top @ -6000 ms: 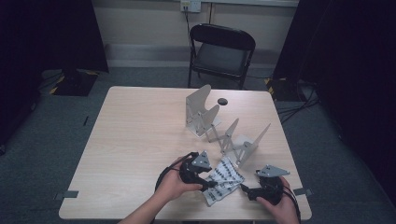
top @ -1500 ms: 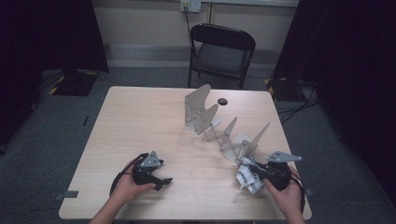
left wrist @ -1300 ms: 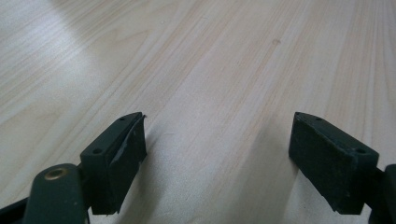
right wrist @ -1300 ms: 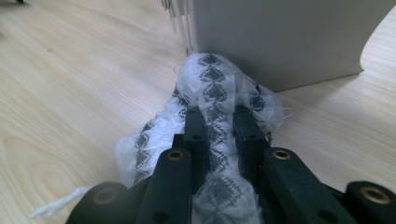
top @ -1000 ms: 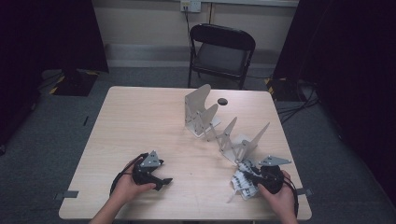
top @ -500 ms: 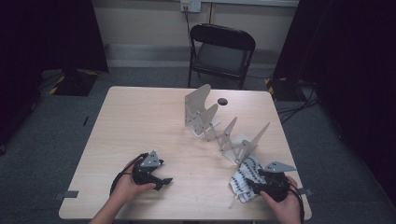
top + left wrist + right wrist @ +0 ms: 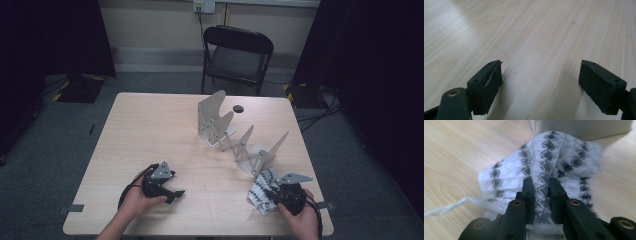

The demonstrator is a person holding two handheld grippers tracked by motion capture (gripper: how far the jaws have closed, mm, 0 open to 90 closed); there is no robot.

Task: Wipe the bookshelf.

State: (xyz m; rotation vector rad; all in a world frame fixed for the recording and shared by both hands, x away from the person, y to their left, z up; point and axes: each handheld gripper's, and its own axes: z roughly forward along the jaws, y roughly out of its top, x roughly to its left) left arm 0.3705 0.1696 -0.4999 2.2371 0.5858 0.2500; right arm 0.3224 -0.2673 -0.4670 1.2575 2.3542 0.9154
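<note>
On the wooden table (image 7: 150,130), right tongs (image 7: 541,185) just clamped on patterned cloth (image 7: 554,157); left tongs (image 7: 539,82) released

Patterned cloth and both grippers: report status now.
Right gripper just closed, pinching patterned cloth. Left gripper open, empty, on table. Cloth lies beside folding rack; nothing in the way.

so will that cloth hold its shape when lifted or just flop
Probably flop: the cloth bunches into soft folds where the right tongs pinch it. It looks thin and light, and its loose thread may trail along the table.
</note>
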